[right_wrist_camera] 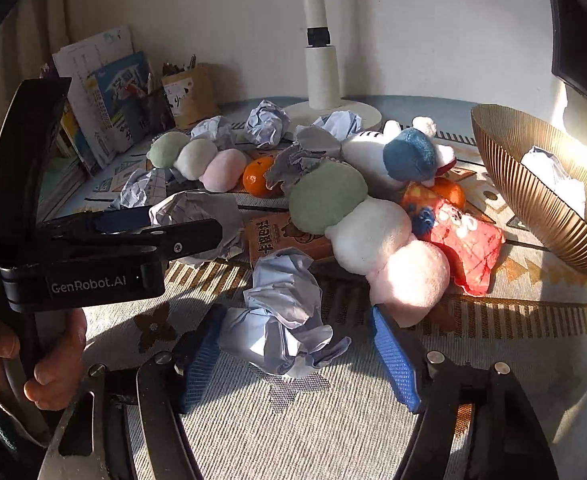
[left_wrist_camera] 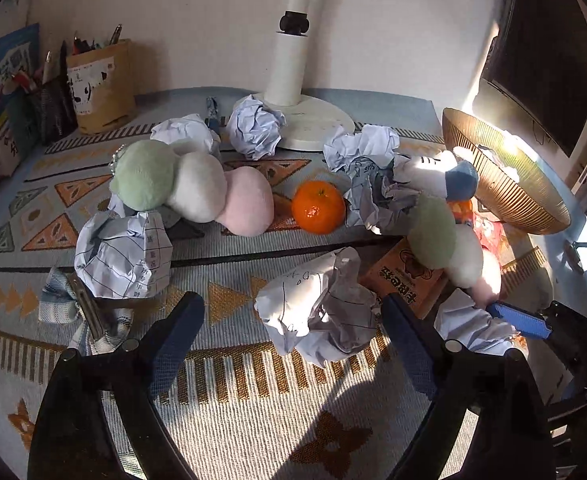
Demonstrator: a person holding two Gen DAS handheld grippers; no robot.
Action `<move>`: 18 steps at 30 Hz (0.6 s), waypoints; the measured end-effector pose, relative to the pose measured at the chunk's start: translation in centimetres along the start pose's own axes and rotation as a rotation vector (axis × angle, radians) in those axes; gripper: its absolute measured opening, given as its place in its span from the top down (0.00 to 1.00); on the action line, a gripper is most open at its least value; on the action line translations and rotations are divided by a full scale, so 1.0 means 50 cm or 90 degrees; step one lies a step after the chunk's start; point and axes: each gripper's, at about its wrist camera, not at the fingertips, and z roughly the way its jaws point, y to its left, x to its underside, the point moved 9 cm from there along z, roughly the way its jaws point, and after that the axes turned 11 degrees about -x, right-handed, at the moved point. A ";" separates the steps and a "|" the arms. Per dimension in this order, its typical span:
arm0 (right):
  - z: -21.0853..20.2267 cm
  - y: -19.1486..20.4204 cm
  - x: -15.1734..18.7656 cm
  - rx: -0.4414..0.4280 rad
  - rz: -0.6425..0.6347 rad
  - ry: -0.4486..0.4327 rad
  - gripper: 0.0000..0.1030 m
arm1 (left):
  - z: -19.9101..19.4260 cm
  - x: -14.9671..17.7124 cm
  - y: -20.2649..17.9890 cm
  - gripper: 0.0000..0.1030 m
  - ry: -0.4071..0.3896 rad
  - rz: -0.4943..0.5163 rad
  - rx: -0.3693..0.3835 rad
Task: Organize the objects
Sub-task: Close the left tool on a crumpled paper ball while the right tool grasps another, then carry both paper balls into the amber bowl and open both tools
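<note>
My left gripper [left_wrist_camera: 293, 312] is open around a crumpled paper ball [left_wrist_camera: 319, 308] on the patterned cloth; its right finger touches the ball. My right gripper [right_wrist_camera: 297, 328] is open around another crumpled paper ball [right_wrist_camera: 285, 312]. A three-ball plush [right_wrist_camera: 369, 228] lies just beyond it, and a second one [left_wrist_camera: 191, 186] sits further left. An orange [left_wrist_camera: 318, 207], a blue-and-white plush [right_wrist_camera: 405, 152], a red packet [right_wrist_camera: 457, 236] and an orange box [left_wrist_camera: 407, 276] lie in the pile. A gold ribbed bowl [right_wrist_camera: 541, 208] at right holds a paper ball [right_wrist_camera: 553, 178].
A white lamp base [left_wrist_camera: 313, 124] stands at the back with more paper balls [left_wrist_camera: 255, 126] around it. A pen cup [left_wrist_camera: 101, 88] and books [right_wrist_camera: 105, 100] stand at the back left. A folded cloth with a clip [left_wrist_camera: 81, 312] lies at left. A dark monitor [left_wrist_camera: 541, 60] is at right.
</note>
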 end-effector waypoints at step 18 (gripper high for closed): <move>-0.118 0.016 -0.029 -0.046 -0.040 -0.112 0.55 | -0.128 -0.068 -0.075 0.55 -0.113 0.029 0.043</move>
